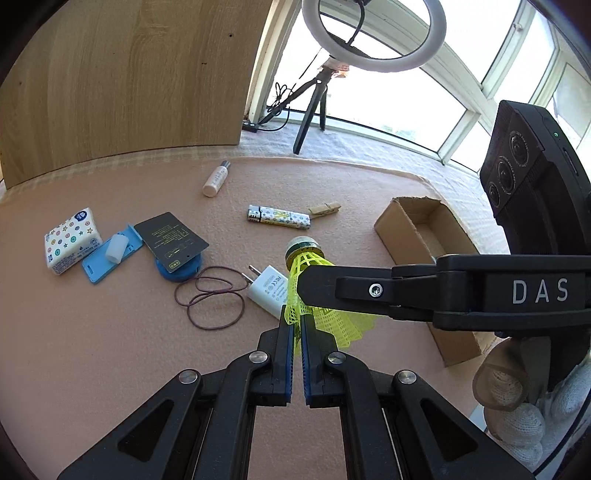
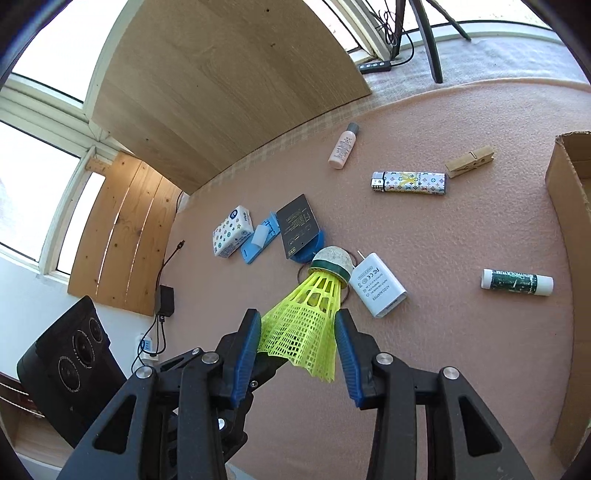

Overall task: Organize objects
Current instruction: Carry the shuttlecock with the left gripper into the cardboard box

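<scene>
Left claw [image 1: 297, 328] pinches the yellow shuttlecock [image 2: 306, 317] skirt's rim; right claw [image 2: 298, 341] clasps the skirt's sides, left of the cardboard box [image 1: 413, 225], above the worktop [image 1: 110, 332]. Light, springy mesh crushes easily; the cork head looks firmer.

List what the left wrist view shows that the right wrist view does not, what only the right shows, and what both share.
Only the left wrist view: the ring light on its tripod, the loops of rubber bands in full, and a gloved hand at the right edge.

Only the right wrist view: the green-and-white tube lying on the mat.

Both: the yellow shuttlecock, gripped by the left gripper and the right gripper, plus the white charger, lighter, clothespin, small bottle, tissue pack and cardboard box.
</scene>
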